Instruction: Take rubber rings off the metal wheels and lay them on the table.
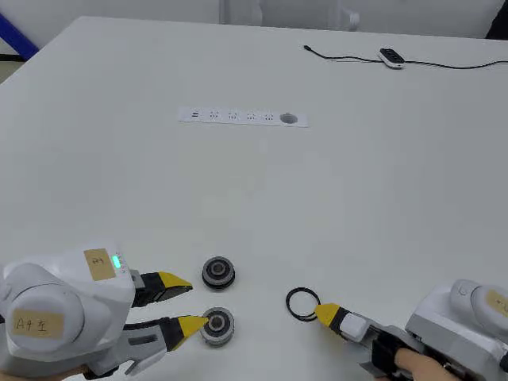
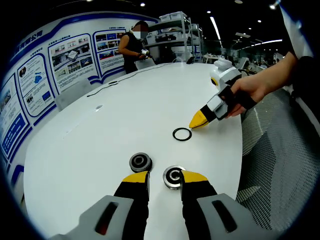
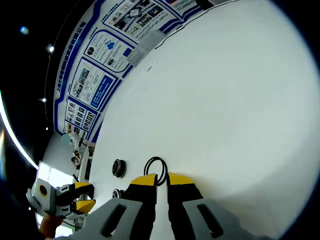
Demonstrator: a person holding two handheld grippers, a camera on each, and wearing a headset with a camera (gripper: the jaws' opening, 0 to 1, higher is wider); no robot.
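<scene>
On the white table (image 1: 254, 198), one rubber ring (image 1: 302, 303) lies free

Just ahead of the right gripper (image 1: 327, 313), whose empty jaws are drawn nearly together, the black ring lies flat. The left gripper (image 1: 193, 304), jaws apart, has the nearer metal wheel (image 1: 217, 325) at its lower tip. The second wheel (image 1: 218, 271) sits just beyond. The left gripper view adds a hand (image 2: 245, 92) grasping the right gripper; the head view, a power strip (image 1: 242, 117).
</scene>
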